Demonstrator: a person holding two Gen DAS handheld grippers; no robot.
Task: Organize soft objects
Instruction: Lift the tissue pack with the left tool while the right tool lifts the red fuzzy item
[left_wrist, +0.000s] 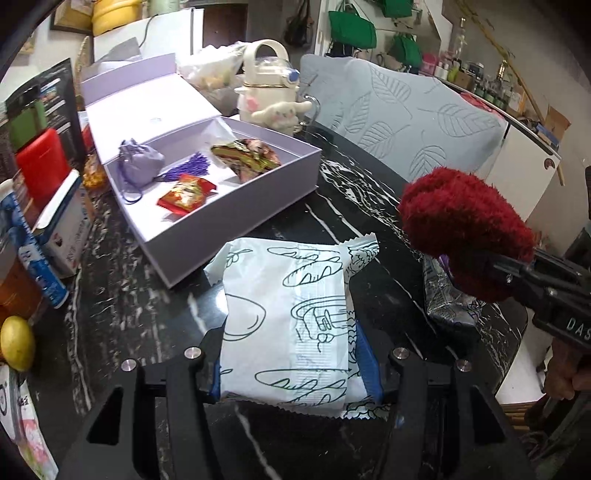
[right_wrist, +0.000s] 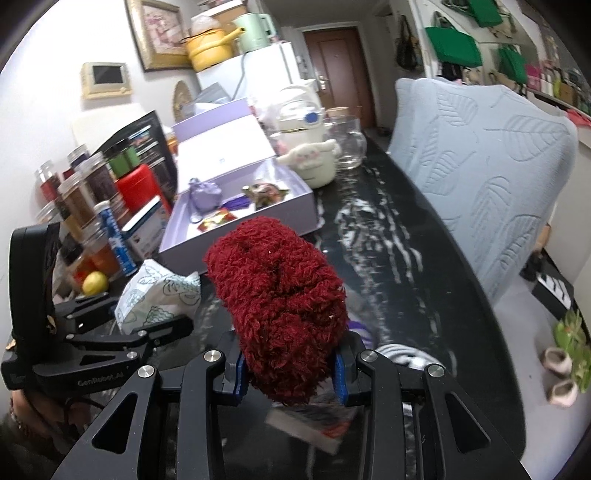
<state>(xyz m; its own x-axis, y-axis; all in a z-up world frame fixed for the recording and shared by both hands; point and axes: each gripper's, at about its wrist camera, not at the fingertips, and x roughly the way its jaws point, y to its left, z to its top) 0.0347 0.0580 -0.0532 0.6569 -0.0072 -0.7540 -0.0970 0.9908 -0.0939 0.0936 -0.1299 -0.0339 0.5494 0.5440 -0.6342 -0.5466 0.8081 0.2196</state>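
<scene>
While the left tool (left_wrist: 295, 354) gripped a white printed packet (left_wrist: 291, 317) above the dark surface (left_wrist: 147, 314), the right tool (right_wrist: 288, 373) clamped a red fuzzy bundle (right_wrist: 277, 302).

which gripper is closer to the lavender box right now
Left. The left gripper, shut on the white packet, sits just short of the lavender box; the right gripper, holding the red fuzzy bundle, is farther right.
</scene>
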